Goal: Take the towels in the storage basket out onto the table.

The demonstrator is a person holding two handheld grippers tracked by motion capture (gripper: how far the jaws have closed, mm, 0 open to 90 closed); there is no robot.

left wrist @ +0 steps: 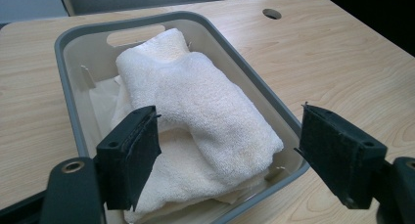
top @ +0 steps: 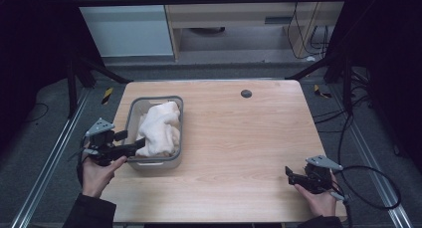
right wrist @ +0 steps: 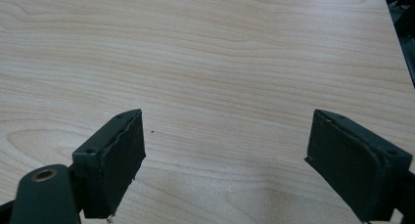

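Two grippers are in your hands, and both stand with jaws spread and nothing between the pads. Your left gripper [top: 141, 143] hovers at the near end of the grey plastic bin [top: 130, 119], its jaws straddling the white towel [left wrist: 195, 106] without pressing it; in the left gripper view one jaw sits over the folded cloth and the other hangs past the bin's rim. From those jaws the towel lies dead ahead at twelve o'clock, its long axis running away from you down the length of the bin [left wrist: 71, 33]. That line is what your next move likely turns on: close across the roll's near end rather than along it. Your right gripper [top: 289, 174] rests well apart at about four o'clock on the wooden table [right wrist: 205, 53], so your left hand [top: 99, 173] is clearly the nearer one.
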